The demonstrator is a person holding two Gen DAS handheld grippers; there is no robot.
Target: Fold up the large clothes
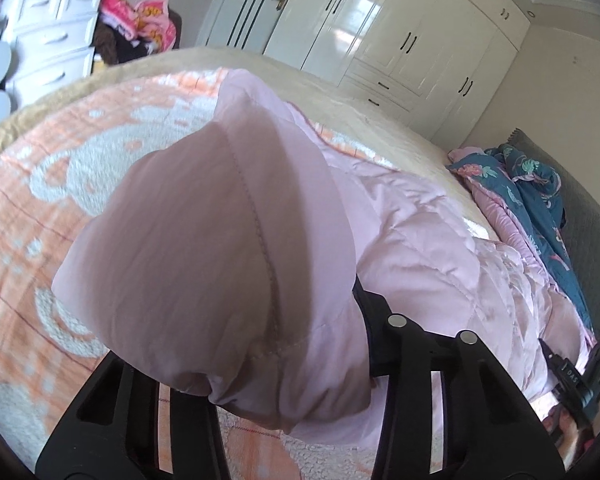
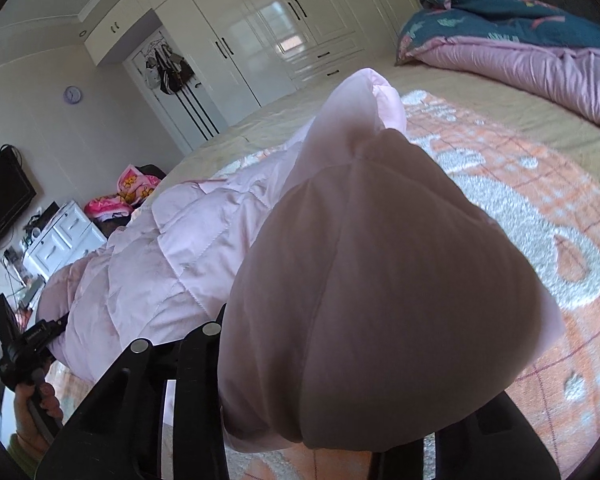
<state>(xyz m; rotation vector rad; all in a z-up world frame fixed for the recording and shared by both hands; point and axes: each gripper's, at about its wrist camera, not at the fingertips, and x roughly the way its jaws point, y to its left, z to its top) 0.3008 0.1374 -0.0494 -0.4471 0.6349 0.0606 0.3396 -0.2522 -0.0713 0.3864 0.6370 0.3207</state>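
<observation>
A pale pink quilted jacket (image 1: 412, 240) lies across an orange-and-white patterned blanket (image 1: 60, 184) on the bed. In the left wrist view, a bunched end of it bulges up between the black fingers of my left gripper (image 1: 268, 360), which is shut on the fabric; the fingertips are hidden under it. In the right wrist view the other end of the jacket (image 2: 148, 264) bulges the same way in my right gripper (image 2: 332, 380), also shut on the cloth. Each view shows the other gripper at the jacket's far end: the right gripper (image 1: 580, 376), and the left gripper (image 2: 24, 344) with a hand (image 2: 32, 400).
A teal floral quilt (image 2: 520, 28) with pink lining is heaped at the bed's head. White wardrobes (image 1: 400, 36) line the far wall. A white dresser (image 1: 52, 32), a pile of pink clothes (image 1: 140, 20) and a wall TV (image 2: 0, 208) stand beyond the bed's foot.
</observation>
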